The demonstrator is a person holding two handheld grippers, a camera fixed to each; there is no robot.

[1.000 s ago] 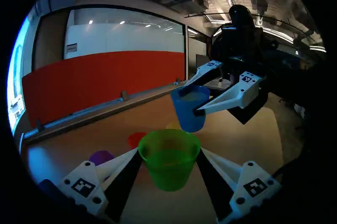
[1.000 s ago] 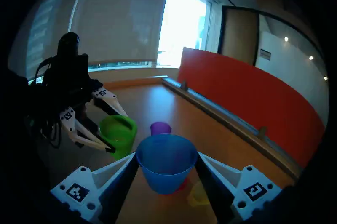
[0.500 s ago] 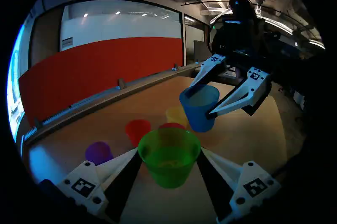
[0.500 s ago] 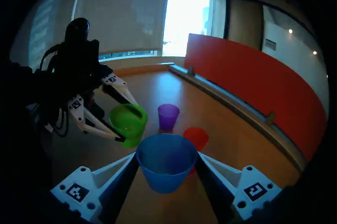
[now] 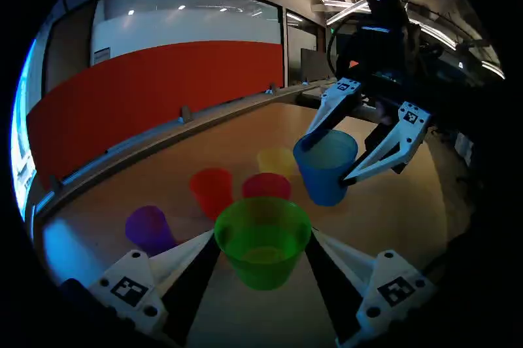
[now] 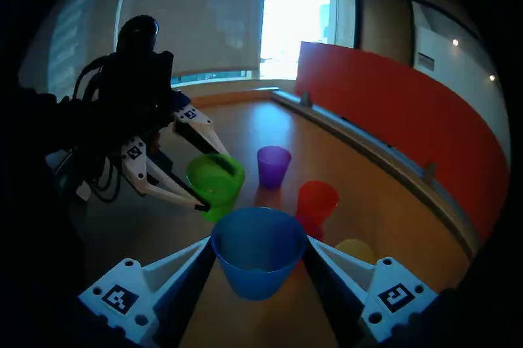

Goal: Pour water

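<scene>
A green cup [image 5: 263, 253] stands upright, mouth up, clamped between the fingers of the left gripper [image 5: 263, 238] above a wooden table [image 5: 216, 145]. The right gripper [image 6: 258, 251] pinches a blue cup [image 6: 258, 273], also upright, near it but apart. Since a second ago the blue cup has drifted rightward in the left gripper view. On the table stand a purple cup [image 5: 149, 229], a red cup [image 5: 212, 190] and a yellow cup [image 5: 276, 159], with a crimson cup [image 5: 267, 184] just beyond the green one and a red partition [image 5: 157, 93] behind.
</scene>
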